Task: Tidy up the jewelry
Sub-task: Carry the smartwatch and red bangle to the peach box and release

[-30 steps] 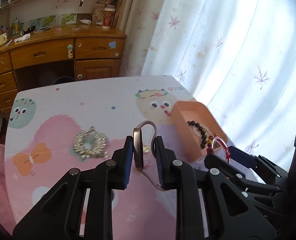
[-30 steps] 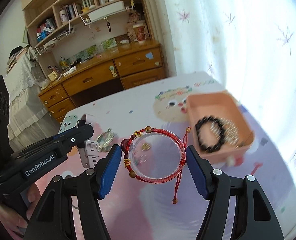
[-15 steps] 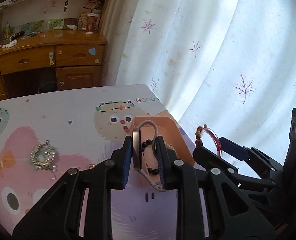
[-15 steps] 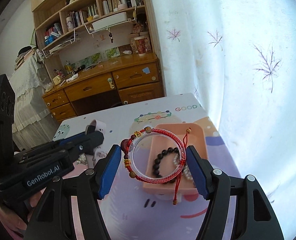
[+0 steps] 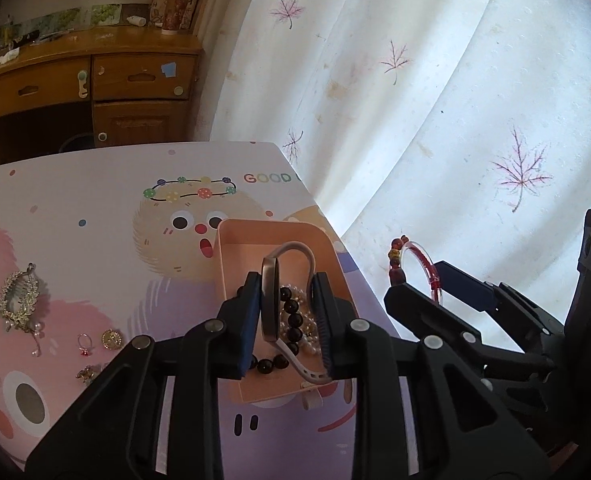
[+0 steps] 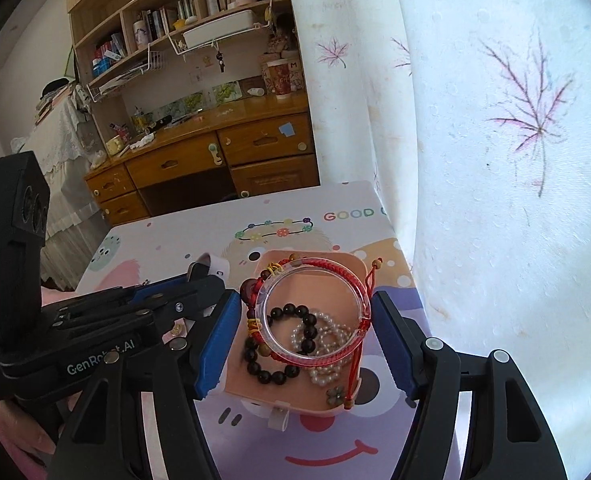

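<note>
My left gripper is shut on a watch with a pale strap and holds it over the peach tray. In the tray lie a black bead bracelet and a pearl strand. My right gripper is shut on a clear bangle wrapped with red cord, held above the same tray. The bangle also shows in the left wrist view, right of the tray.
On the cartoon mat left of the tray lie a gold leaf brooch, a small ring, a gold round piece and another small piece. A white curtain hangs right of the table. A wooden desk stands behind.
Both grippers have moved right with their loads, from over the mat to above the peach tray. The watch and bangle now hang lower, close over the tray.
</note>
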Tool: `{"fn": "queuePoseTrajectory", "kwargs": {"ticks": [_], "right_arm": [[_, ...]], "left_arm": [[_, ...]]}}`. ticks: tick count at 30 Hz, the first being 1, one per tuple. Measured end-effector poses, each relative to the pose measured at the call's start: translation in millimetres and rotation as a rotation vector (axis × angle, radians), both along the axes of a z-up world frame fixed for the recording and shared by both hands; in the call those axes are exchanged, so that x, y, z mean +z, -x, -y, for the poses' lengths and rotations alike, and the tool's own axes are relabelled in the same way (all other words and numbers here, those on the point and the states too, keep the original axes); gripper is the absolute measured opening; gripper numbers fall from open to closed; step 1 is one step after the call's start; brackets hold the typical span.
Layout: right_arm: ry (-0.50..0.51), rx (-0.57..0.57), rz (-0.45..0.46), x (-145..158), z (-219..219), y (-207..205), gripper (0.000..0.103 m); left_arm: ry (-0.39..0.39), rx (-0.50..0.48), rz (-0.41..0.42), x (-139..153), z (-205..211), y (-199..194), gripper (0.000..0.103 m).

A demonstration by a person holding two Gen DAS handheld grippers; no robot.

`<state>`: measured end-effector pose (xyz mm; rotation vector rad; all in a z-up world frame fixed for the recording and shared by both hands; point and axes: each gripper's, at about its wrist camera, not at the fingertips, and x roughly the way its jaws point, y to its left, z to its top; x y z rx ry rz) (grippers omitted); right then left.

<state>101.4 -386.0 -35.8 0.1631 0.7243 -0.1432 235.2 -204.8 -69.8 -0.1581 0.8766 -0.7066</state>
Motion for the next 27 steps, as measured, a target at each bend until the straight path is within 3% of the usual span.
{"fn": "queuePoseTrajectory", "kwargs": {"ticks": [2, 3, 5, 6, 12, 16, 22, 27], "right_arm": [[-0.022, 0.016, -0.011, -5, 10, -3, 0.068], [-0.03, 0.02, -0.018, -8, 10, -5, 0.069], [-0.049, 0.025, -0.04, -15, 19, -7, 0.081], [-0.054, 0.028, -0.042, -18, 23, -7, 0.088], [-0.043, 0.034, -0.038, -24, 18, -11, 0.088], [-0.051, 0.031, -0.039, -26, -7, -16, 0.088], [-0.02, 0.053, -0.047, -27, -31, -18, 0.088], [-0.035, 0.044, -0.053, -31, -50, -22, 0.088]], "left_arm": [[-0.002, 0.009, -0.025, -4, 2, -8, 0.029], [-0.011, 0.023, -0.041, -7, 3, -11, 0.042], [-0.049, 0.061, -0.079, -13, 2, -19, 0.054], [-0.058, 0.079, -0.092, -16, 2, -23, 0.055], [-0.07, 0.085, -0.063, -16, -1, -28, 0.057], [-0.073, 0.088, -0.054, -12, -6, -28, 0.057], [-0.094, 0.122, -0.049, -11, -33, -27, 0.058], [-0.166, 0.161, -0.063, -18, -69, -31, 0.058]]}}
